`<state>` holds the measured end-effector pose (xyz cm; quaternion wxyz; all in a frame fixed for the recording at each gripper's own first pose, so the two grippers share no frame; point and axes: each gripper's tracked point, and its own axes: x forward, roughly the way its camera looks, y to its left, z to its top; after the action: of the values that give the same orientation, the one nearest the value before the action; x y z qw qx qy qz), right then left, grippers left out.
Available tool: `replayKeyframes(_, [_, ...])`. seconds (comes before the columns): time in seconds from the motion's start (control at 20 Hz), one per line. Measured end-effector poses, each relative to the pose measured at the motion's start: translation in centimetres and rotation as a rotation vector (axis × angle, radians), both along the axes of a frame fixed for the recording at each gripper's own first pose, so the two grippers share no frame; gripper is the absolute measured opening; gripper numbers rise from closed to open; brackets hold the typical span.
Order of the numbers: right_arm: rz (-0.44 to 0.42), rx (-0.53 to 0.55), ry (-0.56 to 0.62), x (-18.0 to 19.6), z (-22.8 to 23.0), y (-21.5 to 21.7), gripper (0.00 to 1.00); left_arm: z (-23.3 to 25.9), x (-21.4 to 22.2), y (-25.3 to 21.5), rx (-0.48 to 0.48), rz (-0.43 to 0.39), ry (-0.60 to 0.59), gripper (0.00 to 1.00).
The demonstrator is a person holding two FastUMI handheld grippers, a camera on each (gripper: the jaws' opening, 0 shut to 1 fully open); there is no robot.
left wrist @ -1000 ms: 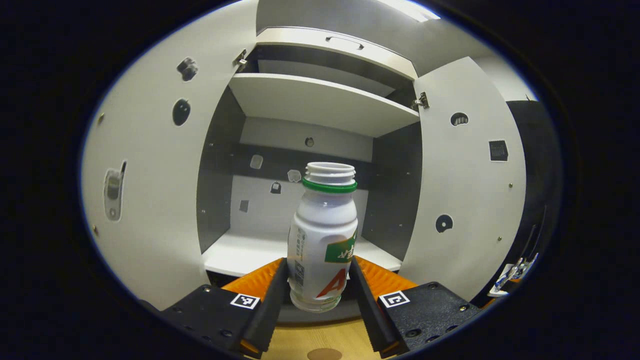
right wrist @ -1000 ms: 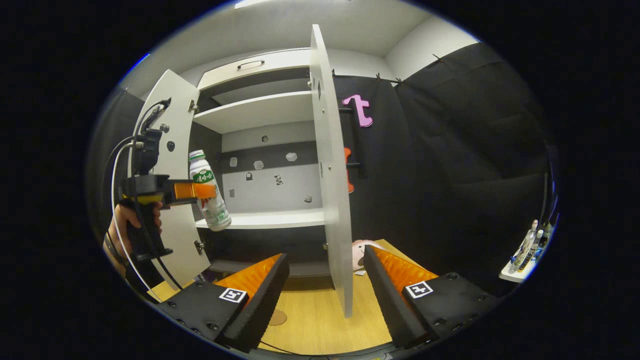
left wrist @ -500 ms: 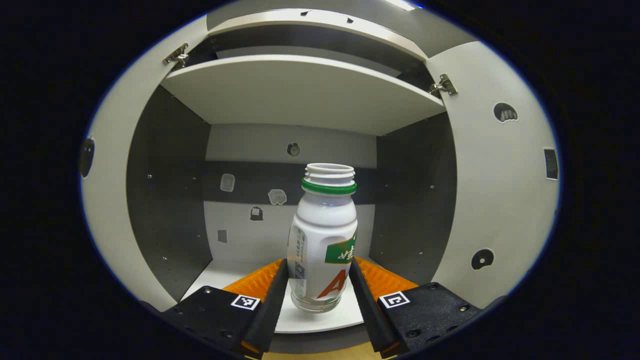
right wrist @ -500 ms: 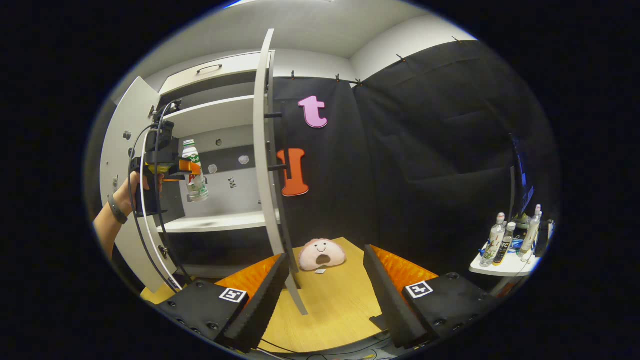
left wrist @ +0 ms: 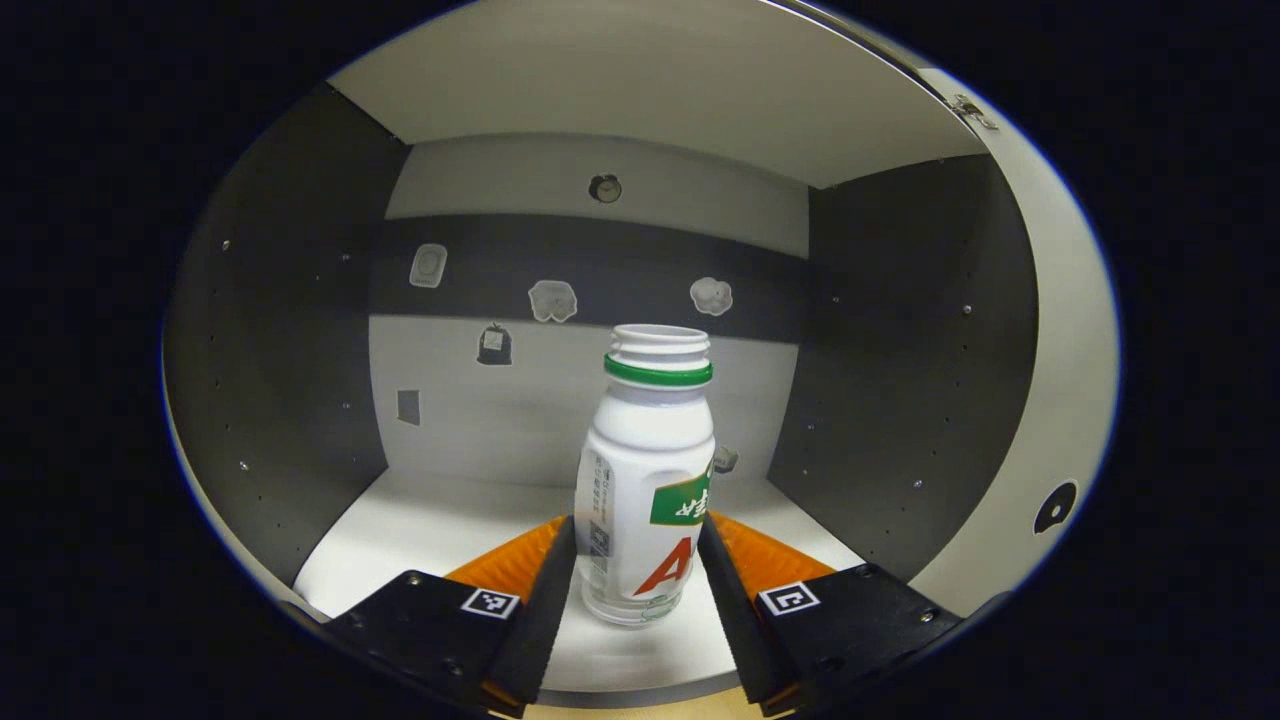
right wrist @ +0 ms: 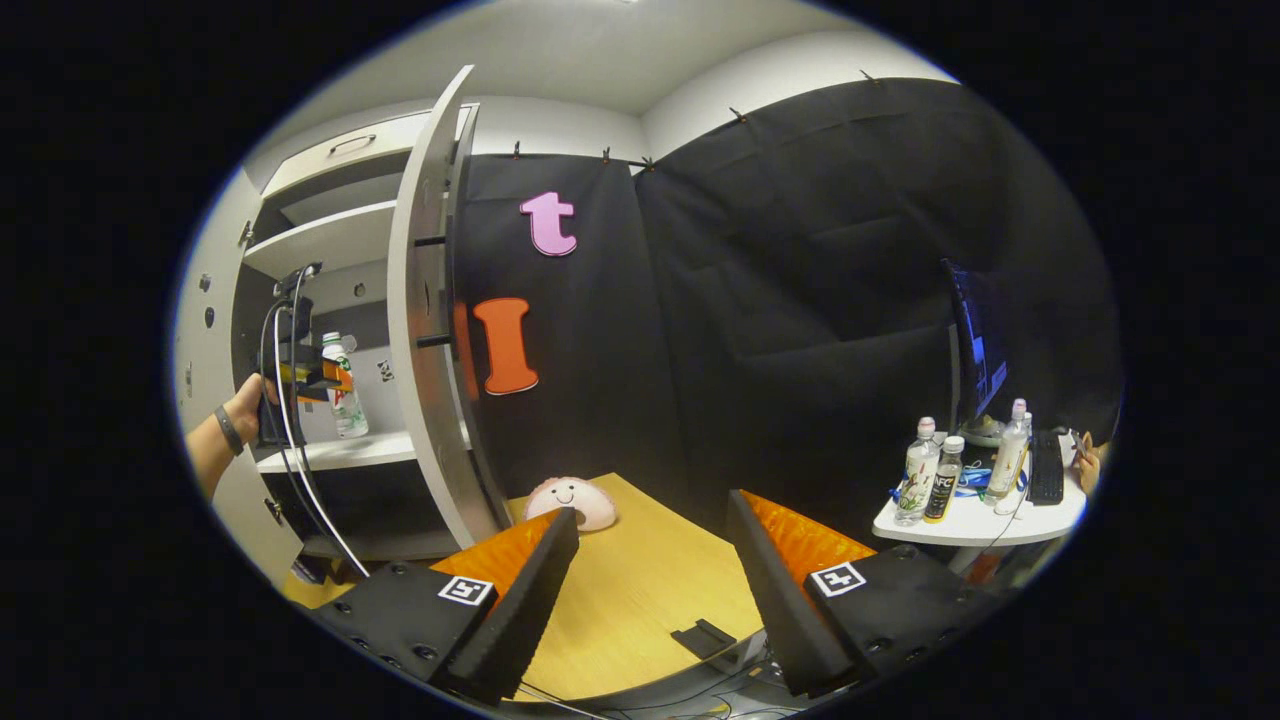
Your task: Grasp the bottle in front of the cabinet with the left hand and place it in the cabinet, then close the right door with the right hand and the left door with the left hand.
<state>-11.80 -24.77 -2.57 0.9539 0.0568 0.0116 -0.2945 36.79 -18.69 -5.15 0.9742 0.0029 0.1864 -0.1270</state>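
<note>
Cabinet shelf point(left wrist: 440, 520) lies just under the bottle point(left wrist: 645, 480). My left gripper point(left wrist: 636, 575) clamps it; lower upright, then release. Right gripper point(right wrist: 650, 560) hangs open.

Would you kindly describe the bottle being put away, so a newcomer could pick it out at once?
Find the open white cabinet at the left of the right gripper view. Above its lower shelf, the left gripper grips a small white bottle. Unlike the tall clear capped bottles on the side table, it is squat and opaque, with a green neck ring and no cap.
</note>
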Motion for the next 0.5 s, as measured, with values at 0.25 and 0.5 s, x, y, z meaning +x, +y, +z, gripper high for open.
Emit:
replayKeyframes(0.25, [-0.012, -0.009, 0.005, -0.1, 0.0, -0.5, 0.99, -1.8, 0.7, 0.3, 0.007, 0.019, 0.03, 0.73])
replayKeyframes(0.5, [-0.01, -0.011, 0.015, -0.2, -0.2, -0.6, 0.99, -1.6, 0.8, 0.6, 0.018, 0.034, 0.004, 0.78])
